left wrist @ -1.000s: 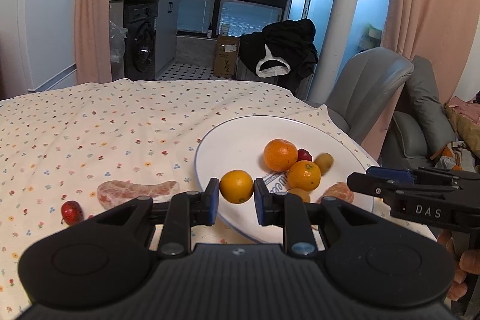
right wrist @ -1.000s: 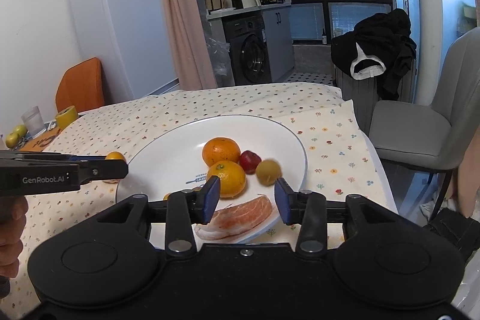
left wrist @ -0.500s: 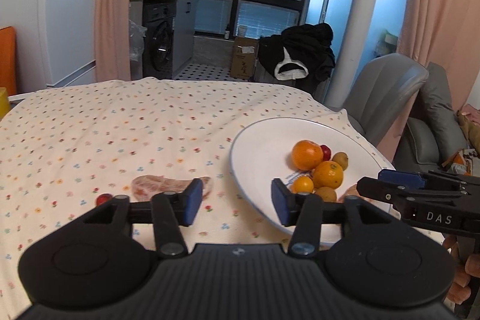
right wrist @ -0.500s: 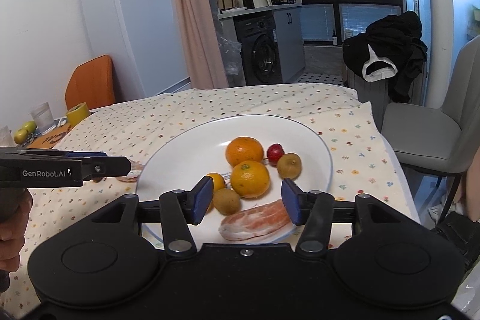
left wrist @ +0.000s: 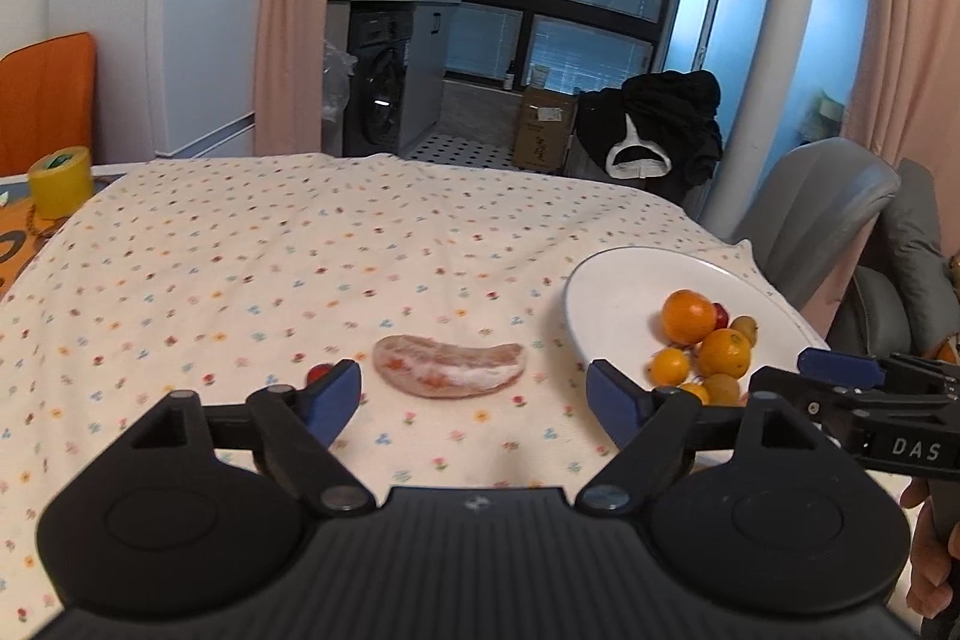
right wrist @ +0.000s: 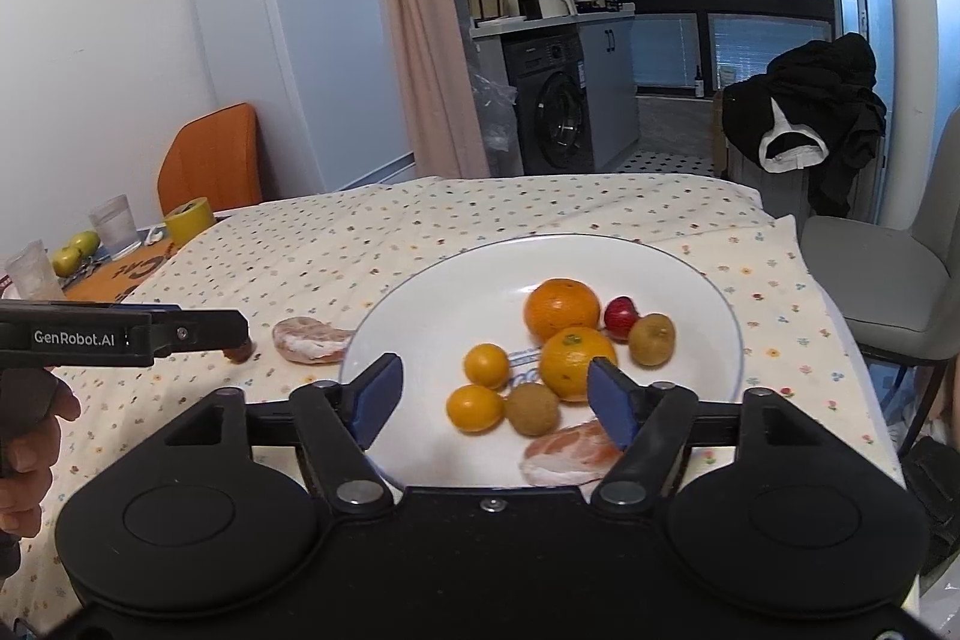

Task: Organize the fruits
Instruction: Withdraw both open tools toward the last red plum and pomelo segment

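Fruits lie grouped on the white plate. Left gripper is spread wide, empty, above bare tablecloth; a meat slice lies just ahead, a small red fruit beside its left pad. Right gripper gapes over the plate's near rim, with a second meat slice under its right finger.

Each gripper: matte black ribbed housing, two round caps, silver pivot screws, blue finger pads. White side lettering: "GenRobot.AI"; "DAS", possibly partial.
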`<state>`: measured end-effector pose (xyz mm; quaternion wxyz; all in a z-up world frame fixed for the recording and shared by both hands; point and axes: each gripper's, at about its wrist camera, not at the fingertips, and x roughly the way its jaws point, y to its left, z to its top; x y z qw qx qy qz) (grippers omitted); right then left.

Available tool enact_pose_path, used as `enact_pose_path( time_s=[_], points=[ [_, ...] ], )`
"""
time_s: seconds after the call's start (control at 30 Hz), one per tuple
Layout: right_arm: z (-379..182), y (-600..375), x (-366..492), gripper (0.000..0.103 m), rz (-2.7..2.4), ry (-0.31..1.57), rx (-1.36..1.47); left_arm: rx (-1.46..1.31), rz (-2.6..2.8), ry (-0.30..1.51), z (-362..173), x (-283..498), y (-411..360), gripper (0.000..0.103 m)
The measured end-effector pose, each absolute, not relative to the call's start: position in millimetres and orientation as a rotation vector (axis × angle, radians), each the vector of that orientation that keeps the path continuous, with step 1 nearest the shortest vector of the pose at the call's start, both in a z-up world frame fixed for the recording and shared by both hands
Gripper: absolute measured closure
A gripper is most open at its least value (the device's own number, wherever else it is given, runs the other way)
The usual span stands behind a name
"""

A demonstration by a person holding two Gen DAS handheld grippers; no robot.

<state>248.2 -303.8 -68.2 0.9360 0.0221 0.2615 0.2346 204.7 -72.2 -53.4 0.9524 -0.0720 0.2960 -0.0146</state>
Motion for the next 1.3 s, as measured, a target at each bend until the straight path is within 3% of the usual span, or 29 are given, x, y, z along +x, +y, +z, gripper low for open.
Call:
enact_pose_path(
  time_s=[0.27,1.3],
  points=[
    [-67,-289,245,0.022,0.508,0.532,0.039,-0.155,0.001,0.609,-58,195,-55,0.022],
    [-70,-210,257,0.019,0.687,0.558,-0.051,-0.208,0.126,0.646,-76,179,5,0.022]
  ],
)
